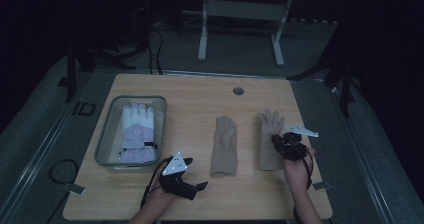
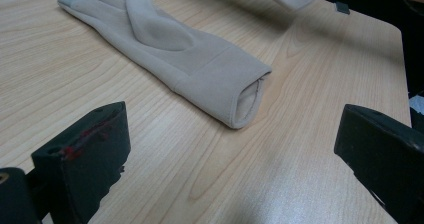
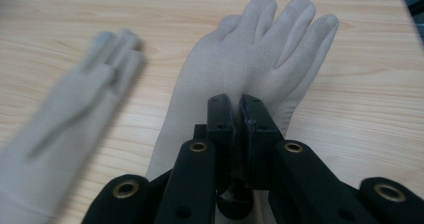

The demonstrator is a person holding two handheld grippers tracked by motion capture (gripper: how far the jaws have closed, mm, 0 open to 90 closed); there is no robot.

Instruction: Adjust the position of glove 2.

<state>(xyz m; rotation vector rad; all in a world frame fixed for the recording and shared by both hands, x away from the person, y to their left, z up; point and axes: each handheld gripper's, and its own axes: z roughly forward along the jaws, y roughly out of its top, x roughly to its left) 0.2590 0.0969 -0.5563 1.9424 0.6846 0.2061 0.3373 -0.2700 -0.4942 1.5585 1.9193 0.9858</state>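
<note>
Beige glove point(image 1: 270, 139), the right-hand one of a pair, is the piece in play, lying flat on the tabletop point(image 1: 200, 204) with the right gripper point(image 1: 283, 140) down on its back. Going left to right: far out beyond the left gripper's fingers sits a clear plastic bin point(image 1: 107, 138), and inside it lies one white and lilac ski glove point(image 1: 137, 134), padded, cuff toward the person; I can make out nothing else in the bin. Next, the left gripper point(image 1: 195, 173) rests low on the tabletop, its fingers point(image 2: 85, 156) spread wide with bare wood between them. Just ahead of those fingers is the other beige glove point(image 2: 170, 46), cuff mouth gaping toward them, palm side up with the thumb folded across. Then the right gripper: its fingers point(image 3: 222, 129) are pressed together, and in the right gripper view they pinch a fold of fabric at the back of the beige glove, with the glove's own fingers fanned out past the tips. By my read this is thin knit cloth: light, limp, no stiffness at all, so it will droop and swing once lifted. It is not fragile or slippery, but a small pinch may slide off. The cuff hem or a gathered fold at mid-hand looks like the surest hold.
</note>
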